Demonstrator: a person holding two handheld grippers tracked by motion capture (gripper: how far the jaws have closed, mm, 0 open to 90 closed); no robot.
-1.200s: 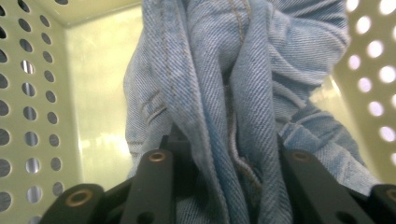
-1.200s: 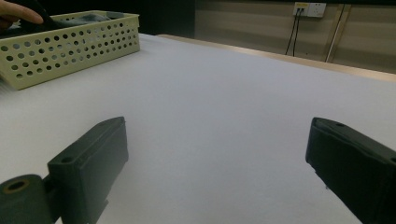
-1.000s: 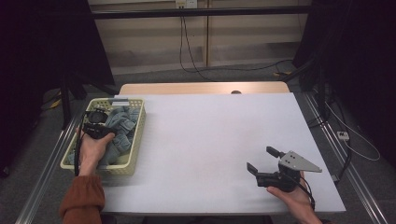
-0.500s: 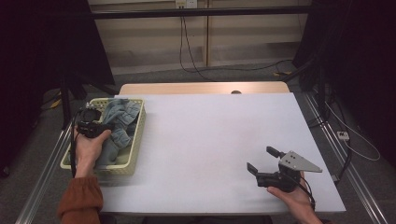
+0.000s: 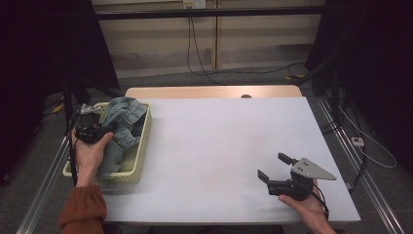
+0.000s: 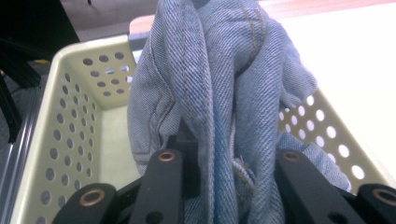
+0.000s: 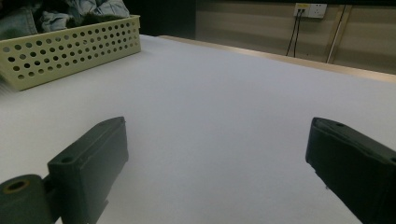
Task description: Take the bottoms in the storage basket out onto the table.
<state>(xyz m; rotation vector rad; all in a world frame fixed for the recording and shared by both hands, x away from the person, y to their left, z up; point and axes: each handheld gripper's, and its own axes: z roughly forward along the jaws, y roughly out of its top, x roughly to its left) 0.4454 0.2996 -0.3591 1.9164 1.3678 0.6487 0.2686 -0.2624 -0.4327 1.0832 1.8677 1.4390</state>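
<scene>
A bundle of blue denim jeans [image 5: 121,127] fills the pale yellow perforated basket [image 5: 142,146] at the table's left edge. My left gripper [image 5: 103,129] is shut on a bunched fold of the jeans [image 6: 219,107], lifting it above the basket wall [image 6: 70,126]. The black jaws press the cloth from both sides. At the near right of the white table, my right gripper [image 5: 273,166] rests low in a hand, open, with nothing between its jaws. In the right gripper view, my right gripper [image 7: 217,154] looks across bare table toward the basket [image 7: 70,49].
The white table [image 5: 219,141] stretches wide between basket and right hand. A wooden strip [image 5: 209,91] runs along its far edge. Metal rails [image 5: 360,170] flank the table, with cables on the floor behind. A wall socket [image 7: 308,9] sits on the far wall.
My left gripper has risen and drawn back toward the basket's left side, pulling the denim up with it. The right gripper has stayed still.
</scene>
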